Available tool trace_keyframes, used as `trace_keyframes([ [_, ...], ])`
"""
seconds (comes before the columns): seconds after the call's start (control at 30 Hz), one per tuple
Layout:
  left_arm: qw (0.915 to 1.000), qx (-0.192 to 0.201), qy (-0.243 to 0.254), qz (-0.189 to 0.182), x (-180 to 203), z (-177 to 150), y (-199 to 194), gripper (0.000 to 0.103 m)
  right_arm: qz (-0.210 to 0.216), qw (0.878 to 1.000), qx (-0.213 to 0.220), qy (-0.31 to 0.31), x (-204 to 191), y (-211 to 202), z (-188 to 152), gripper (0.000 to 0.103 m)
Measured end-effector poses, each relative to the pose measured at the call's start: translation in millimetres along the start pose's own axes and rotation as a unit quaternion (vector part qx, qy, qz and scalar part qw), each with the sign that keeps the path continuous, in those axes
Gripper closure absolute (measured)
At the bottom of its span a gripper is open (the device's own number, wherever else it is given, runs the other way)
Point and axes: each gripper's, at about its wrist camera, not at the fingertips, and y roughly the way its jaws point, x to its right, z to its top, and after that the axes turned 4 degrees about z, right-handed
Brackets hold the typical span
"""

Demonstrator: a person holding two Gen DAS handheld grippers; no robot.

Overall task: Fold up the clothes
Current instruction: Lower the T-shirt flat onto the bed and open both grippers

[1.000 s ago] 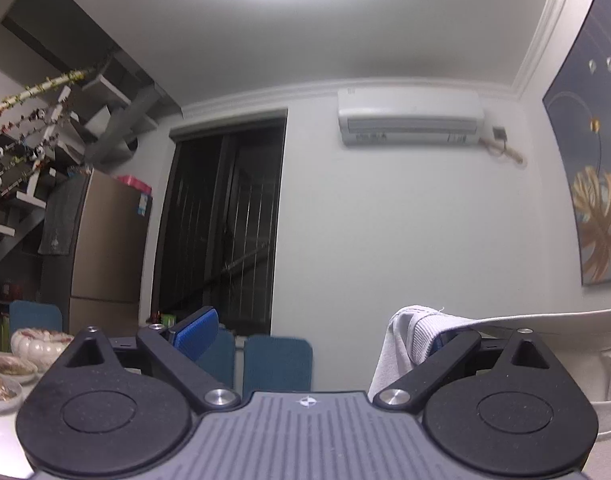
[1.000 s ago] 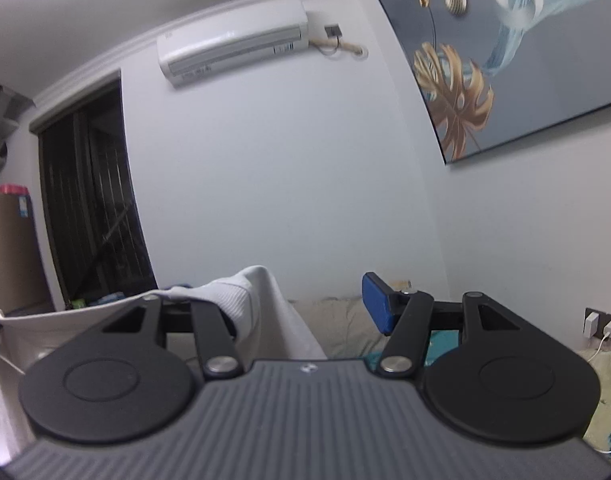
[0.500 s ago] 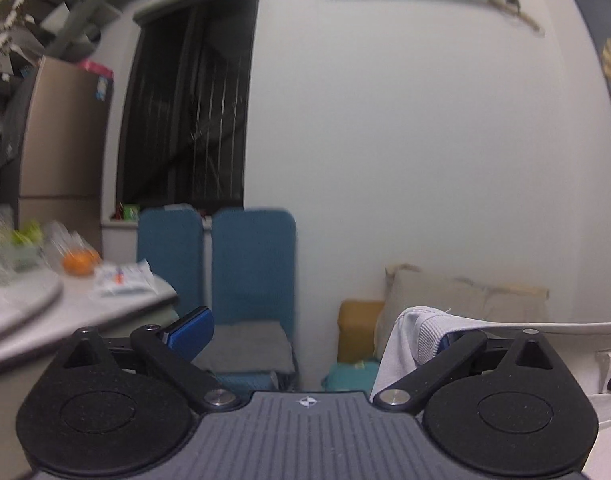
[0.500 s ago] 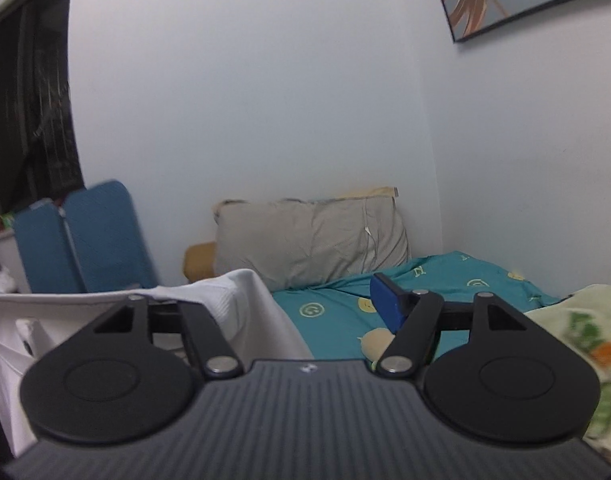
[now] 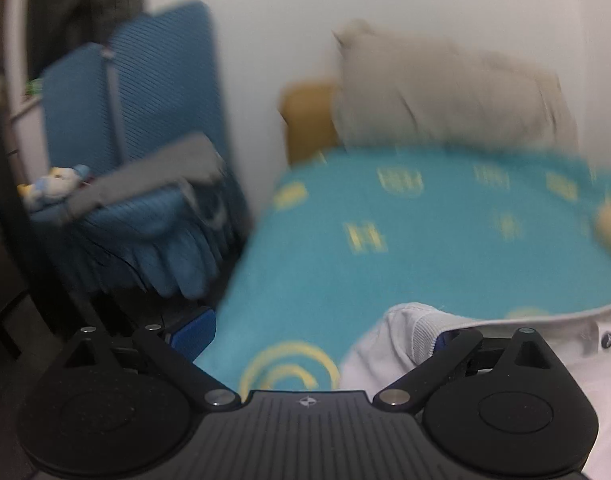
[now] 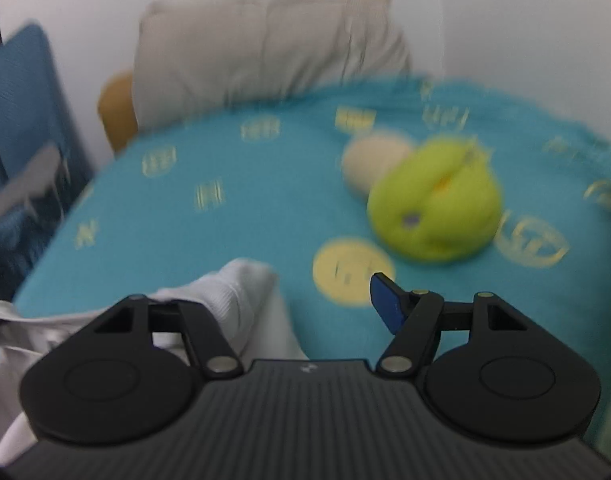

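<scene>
A white garment [image 5: 389, 344] with a ribbed edge and a small button hangs draped over the right finger of my left gripper [image 5: 317, 336]. That gripper is open, and its bare blue left pad [image 5: 193, 334] is free. The same white garment [image 6: 241, 292] lies over the left finger of my right gripper [image 6: 305, 296], which is also open with its blue right pad [image 6: 385, 304] bare. The cloth stretches between the two grippers, just above the teal bedspread [image 5: 425, 240]. Both cloth-covered fingertips are hidden.
On the teal bedspread [image 6: 225, 232] lie a lime-green plush toy [image 6: 433, 208] and a beige ball [image 6: 369, 160]. A grey pillow [image 6: 265, 52] leans on the wall. Blue chairs [image 5: 137, 120] with a small plush toy [image 5: 51, 188] stand left of the bed.
Both grippers have tilted down from the wall and ceiling toward the bed, carrying the white garment with them. The views are motion-blurred.
</scene>
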Motion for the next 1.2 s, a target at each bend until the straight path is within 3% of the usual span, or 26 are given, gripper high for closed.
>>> trace_keyframes([
  [0.1,0.9974,-0.04,0.025,-0.054,11,7,14,0.003,0.038,0.998,-0.04,-0.026,-4,19,4,0.033],
  [0.17,0.9919,-0.067,0.035,-0.102,12,15,15,0.0,0.102,0.991,-0.082,-0.026,-10,24,9,0.023],
  [0.2,0.9909,-0.069,0.029,-0.112,10,18,13,0.0,0.125,0.987,-0.096,-0.025,-13,25,11,0.023],
  [0.37,0.988,-0.06,-0.023,-0.141,-9,26,-10,0.0,0.151,0.984,-0.091,-0.016,-31,3,13,0.021],
  [0.53,0.9913,-0.007,-0.036,-0.127,-35,19,-70,0.0,0.169,0.98,-0.098,0.037,-35,-23,8,0.019],
  [0.7,0.9952,0.037,-0.018,-0.089,-67,-13,-173,0.0,0.119,0.983,-0.102,0.099,-30,-43,8,0.019],
  [1.07,0.9904,0.072,-0.071,-0.094,-111,-94,-366,0.0,0.118,0.993,-0.002,0.028,-55,-215,-41,0.019],
  [1.2,0.9865,0.074,-0.099,-0.108,-122,-132,-407,0.0,0.121,0.992,0.014,0.023,-50,-297,-84,0.019],
])
